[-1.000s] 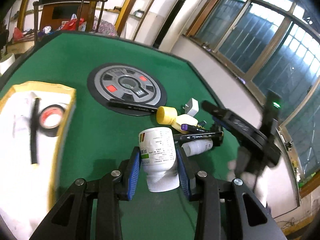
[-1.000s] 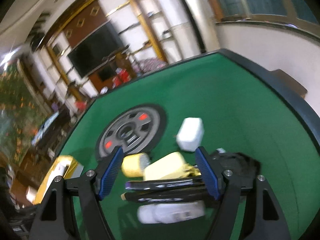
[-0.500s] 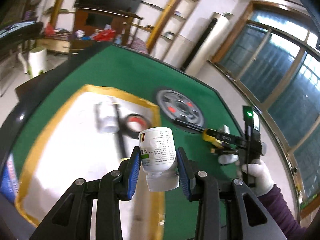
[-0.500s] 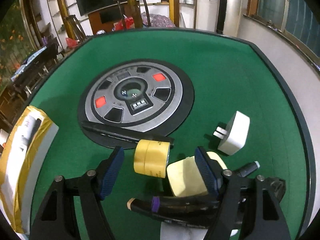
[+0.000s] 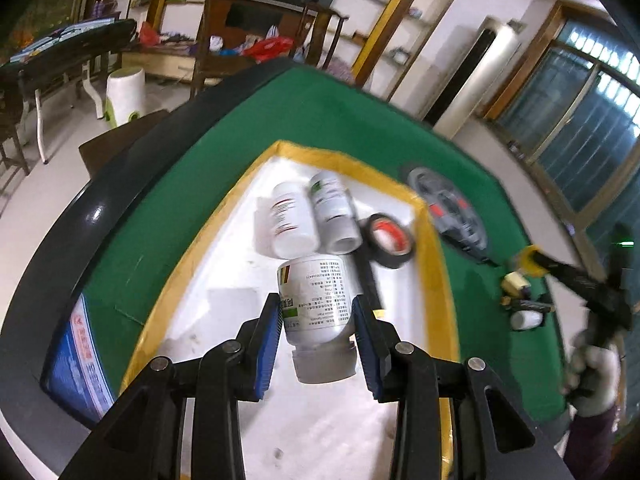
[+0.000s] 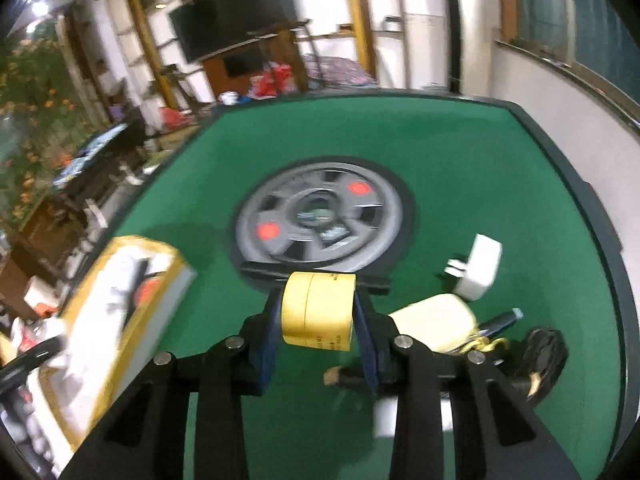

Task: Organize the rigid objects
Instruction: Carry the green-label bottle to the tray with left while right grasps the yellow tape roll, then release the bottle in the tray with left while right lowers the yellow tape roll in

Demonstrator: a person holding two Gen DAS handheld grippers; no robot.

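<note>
A: In the left wrist view, your left gripper is clenched on a white bottle. Its blue pads press the labelled body on both sides, with the cap end toward the camera. The bottle hangs over the white tray with the yellow rim.

B: What lies in that tray?

A: 2 more white bottles lie side by side at its far end, touching each other. A black tape roll with a red core sits just beside them, near the tray's right wall.

B: And your right gripper?

A: In the right wrist view, your right gripper grasps a yellow tape roll. Its jaws have just been closing, and the roll is now clamped between them above the green table. Beyond it lies a black pen, at the near edge of the grey round disc.

B: What is left on the cloth?

A: To the right sit 1 white charger plug, 1 pale yellow object and several dark items too blurred to name. The tray appears at the left edge.
</note>
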